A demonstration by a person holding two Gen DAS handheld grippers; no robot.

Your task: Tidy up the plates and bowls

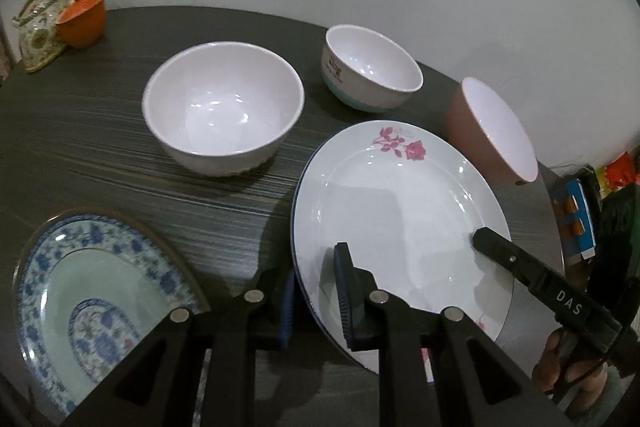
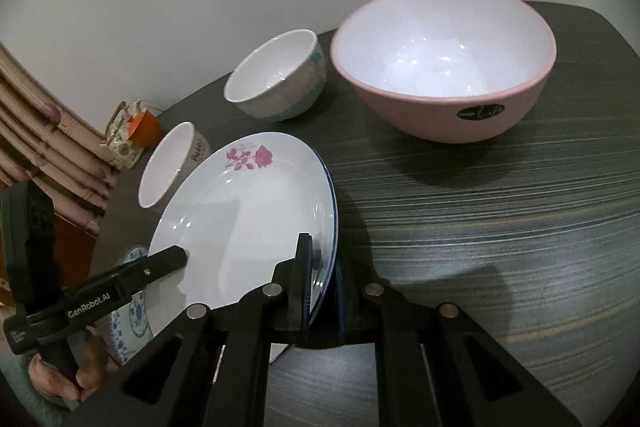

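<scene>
Left wrist view: both grippers pinch opposite rims of a rose-printed white plate [image 1: 384, 211] above a dark table [image 1: 120, 147].
Left gripper [image 1: 316, 291] clamps its near-left rim, right gripper [image 2: 324, 279] its right edge; only the left view shows the blue-patterned plate [image 1: 100, 291] whole; only the right view shows the pink bowl's [image 2: 444, 67] label.

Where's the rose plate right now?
The rose plate sits mid-table, gripped on opposite rims by the left tool and right tool, between the blue patterned plate and pink bowl.
</scene>
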